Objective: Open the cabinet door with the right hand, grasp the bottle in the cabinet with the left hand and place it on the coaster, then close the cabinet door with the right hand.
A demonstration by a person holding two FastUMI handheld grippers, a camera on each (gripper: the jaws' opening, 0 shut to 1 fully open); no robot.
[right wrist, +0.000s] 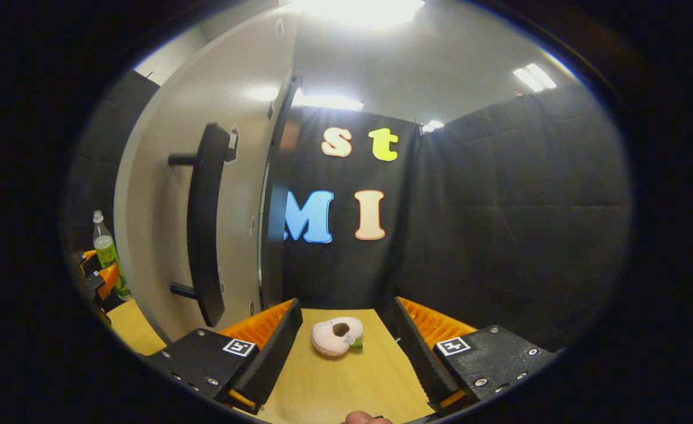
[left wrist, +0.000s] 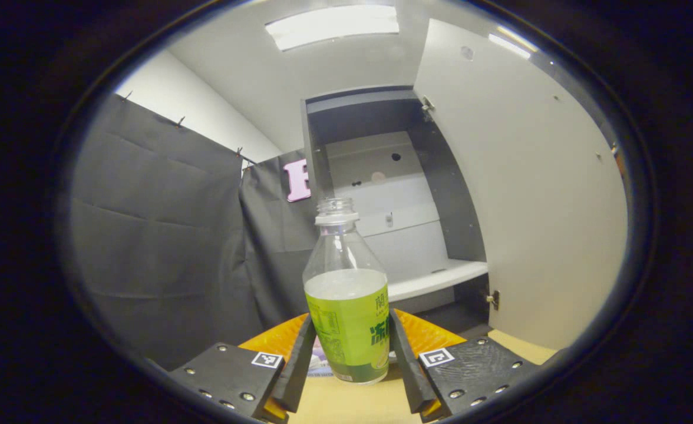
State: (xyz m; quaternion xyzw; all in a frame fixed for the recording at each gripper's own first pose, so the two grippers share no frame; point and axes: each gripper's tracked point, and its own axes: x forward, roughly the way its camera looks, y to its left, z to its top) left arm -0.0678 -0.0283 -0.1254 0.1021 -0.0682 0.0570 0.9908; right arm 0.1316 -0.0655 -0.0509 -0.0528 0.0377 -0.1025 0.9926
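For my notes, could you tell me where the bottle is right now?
In the left gripper view, the bottle stands upright on the table between the left gripper fingers, in front of the open cabinet.

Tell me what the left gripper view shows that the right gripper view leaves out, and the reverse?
Left gripper view: the open cabinet's inside with its white shelf, and the left tool, fingers on either side of the bottle.

Right gripper view: the door's dark handle, a small pink doughnut-shaped toy on the table, and the right tool, open.

Both: the bottle, the open door and the wooden table.
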